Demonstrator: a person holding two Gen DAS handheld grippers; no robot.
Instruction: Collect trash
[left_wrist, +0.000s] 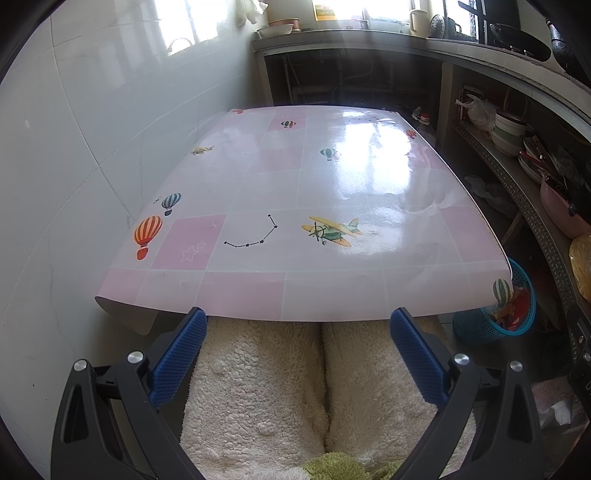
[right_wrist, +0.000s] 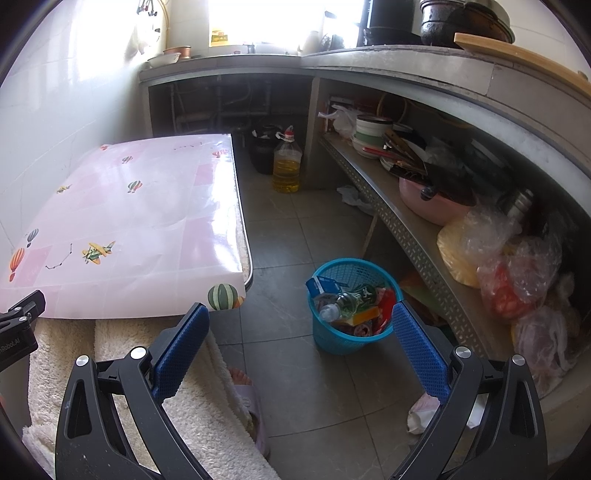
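A blue plastic waste basket (right_wrist: 334, 338) stands on the tiled floor right of the table, holding a plastic bottle (right_wrist: 338, 304) and several coloured wrappers; it also shows at the right edge of the left wrist view (left_wrist: 476, 326). My right gripper (right_wrist: 299, 314) is open and empty, held above the floor just in front of the basket. My left gripper (left_wrist: 298, 319) is open and empty at the near edge of the table (left_wrist: 295, 192), which has a pink checked cloth with balloons and planes. A crumpled white paper (right_wrist: 419, 411) lies on the floor by the right finger.
A white tiled wall (left_wrist: 74, 147) runs along the table's left side. A concrete counter with a metal shelf (right_wrist: 417, 236) of dishes, a pink pot and plastic bags is on the right. An oil bottle (right_wrist: 286, 164) stands on the floor behind. Fleece-clad legs (left_wrist: 258, 387) are below.
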